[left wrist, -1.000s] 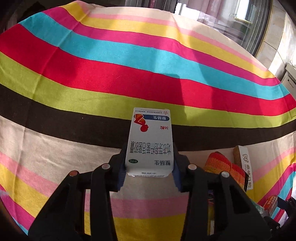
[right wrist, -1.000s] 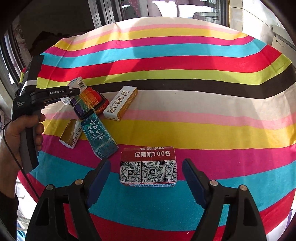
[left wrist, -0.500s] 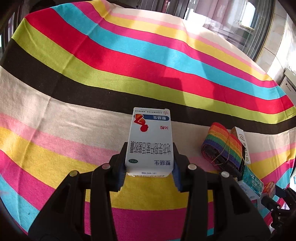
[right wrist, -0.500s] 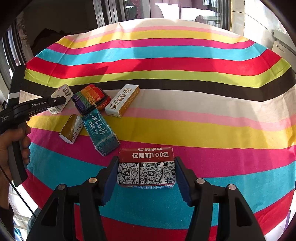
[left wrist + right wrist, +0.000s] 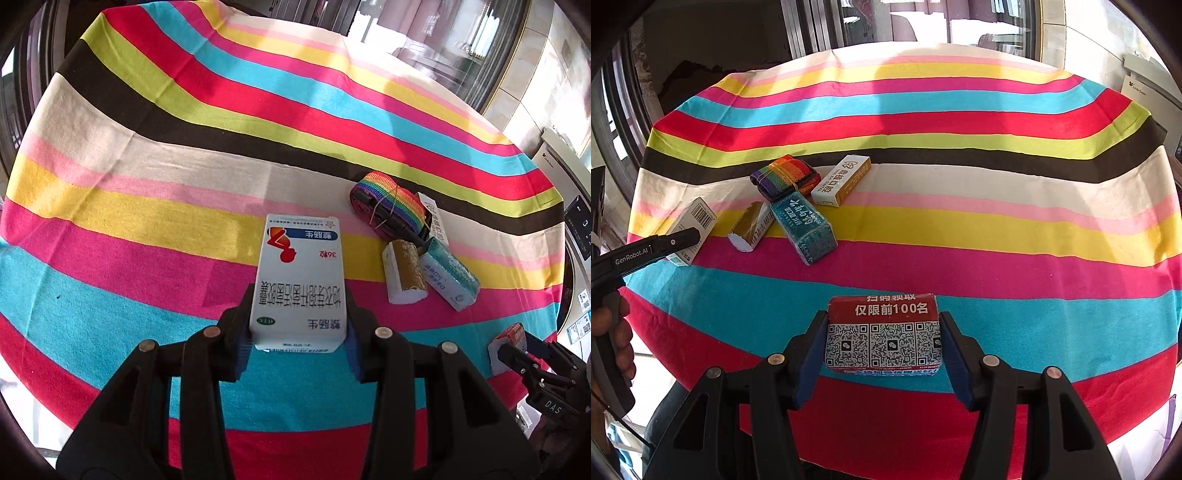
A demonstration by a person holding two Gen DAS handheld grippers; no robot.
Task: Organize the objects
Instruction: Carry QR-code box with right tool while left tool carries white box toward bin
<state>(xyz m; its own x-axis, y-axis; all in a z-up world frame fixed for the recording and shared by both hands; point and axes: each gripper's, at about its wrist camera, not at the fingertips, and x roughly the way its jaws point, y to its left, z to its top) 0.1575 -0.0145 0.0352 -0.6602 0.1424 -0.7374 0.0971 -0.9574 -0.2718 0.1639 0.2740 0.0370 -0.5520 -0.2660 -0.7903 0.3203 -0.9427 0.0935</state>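
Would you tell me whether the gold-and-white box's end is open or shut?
Open: the gold-and-white box shows a ragged, torn edge at its near end. Whether it is full cannot be told.

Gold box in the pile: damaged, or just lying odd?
Looks damaged. The gold box, between the teal box and the white box in the left gripper, has a torn, ragged white end facing the camera. Other boxes look intact.
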